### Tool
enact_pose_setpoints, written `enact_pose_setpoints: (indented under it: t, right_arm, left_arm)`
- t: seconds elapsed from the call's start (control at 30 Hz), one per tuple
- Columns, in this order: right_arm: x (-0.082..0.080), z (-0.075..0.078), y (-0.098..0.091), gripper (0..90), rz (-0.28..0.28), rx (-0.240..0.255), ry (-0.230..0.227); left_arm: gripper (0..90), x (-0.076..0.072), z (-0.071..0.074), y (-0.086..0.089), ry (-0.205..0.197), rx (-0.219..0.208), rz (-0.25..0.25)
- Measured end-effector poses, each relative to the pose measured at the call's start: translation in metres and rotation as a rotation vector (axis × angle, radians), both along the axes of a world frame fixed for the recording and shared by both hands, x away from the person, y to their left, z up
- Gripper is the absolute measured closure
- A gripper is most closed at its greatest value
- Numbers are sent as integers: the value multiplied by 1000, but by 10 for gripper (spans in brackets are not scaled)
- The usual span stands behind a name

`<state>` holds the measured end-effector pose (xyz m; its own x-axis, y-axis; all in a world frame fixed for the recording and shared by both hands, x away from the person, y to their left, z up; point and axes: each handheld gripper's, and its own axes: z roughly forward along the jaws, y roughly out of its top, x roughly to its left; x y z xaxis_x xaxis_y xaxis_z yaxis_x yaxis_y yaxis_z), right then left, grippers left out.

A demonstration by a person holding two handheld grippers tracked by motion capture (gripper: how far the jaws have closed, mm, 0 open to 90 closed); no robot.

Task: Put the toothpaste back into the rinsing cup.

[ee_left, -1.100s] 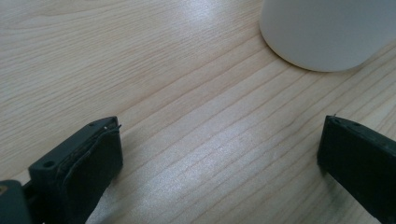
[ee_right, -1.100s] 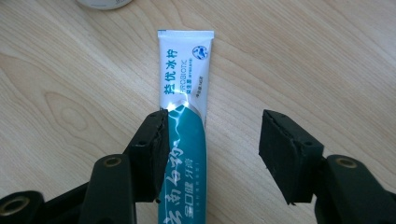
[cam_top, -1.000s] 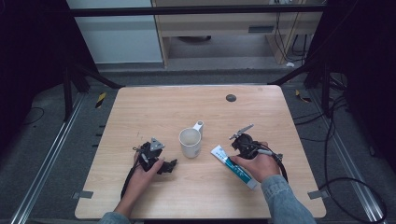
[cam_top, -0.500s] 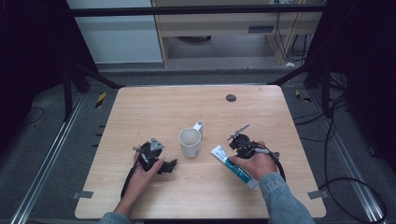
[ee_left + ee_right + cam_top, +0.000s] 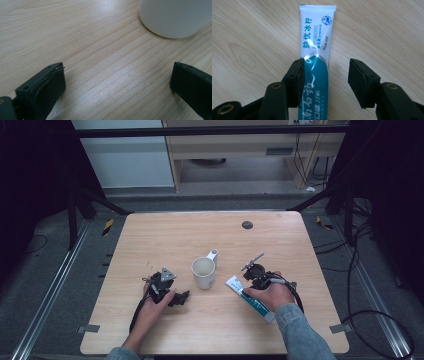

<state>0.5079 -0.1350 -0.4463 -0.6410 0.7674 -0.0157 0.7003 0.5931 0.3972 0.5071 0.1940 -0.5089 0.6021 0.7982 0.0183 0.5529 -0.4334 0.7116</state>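
A white and teal toothpaste tube (image 5: 251, 300) lies flat on the wooden table (image 5: 165, 235), right of a white mug (image 5: 204, 272). My right gripper (image 5: 249, 284) is open over the tube's upper end. In the right gripper view, the tube (image 5: 317, 47) runs lengthwise between the jaws of the right gripper (image 5: 325, 75), close against the left jaw, with a gap to the right jaw. My left gripper (image 5: 183, 296) rests low on the table left of the mug. In the left gripper view, the left gripper (image 5: 117, 82) is wide open on bare wood, and the mug's base (image 5: 172, 17) stands ahead to the right.
A small dark round spot (image 5: 247, 225) marks the far side of the table. Cables trail from both grippers toward the near edge. Metal rails and dark floor surround the table.
My right gripper has shifted slightly left and down onto the tube. The left gripper, mug and tube have stayed put.
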Motion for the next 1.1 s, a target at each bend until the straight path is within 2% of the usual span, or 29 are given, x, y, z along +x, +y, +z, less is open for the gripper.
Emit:
enact_pose_setpoints:
  t: [0.23,0.53,1.1]
  right_arm:
    - [0,-5,5,457,10,-6,28]
    - [3,-14,17,444,24,-32,43]
    - [11,-21,20,454,-7,-31,73]
  left_arm:
    - [0,0,0,0,0,0,0]
    - [0,0,0,0,0,0,0]
    - [0,0,0,0,0,0,-1]
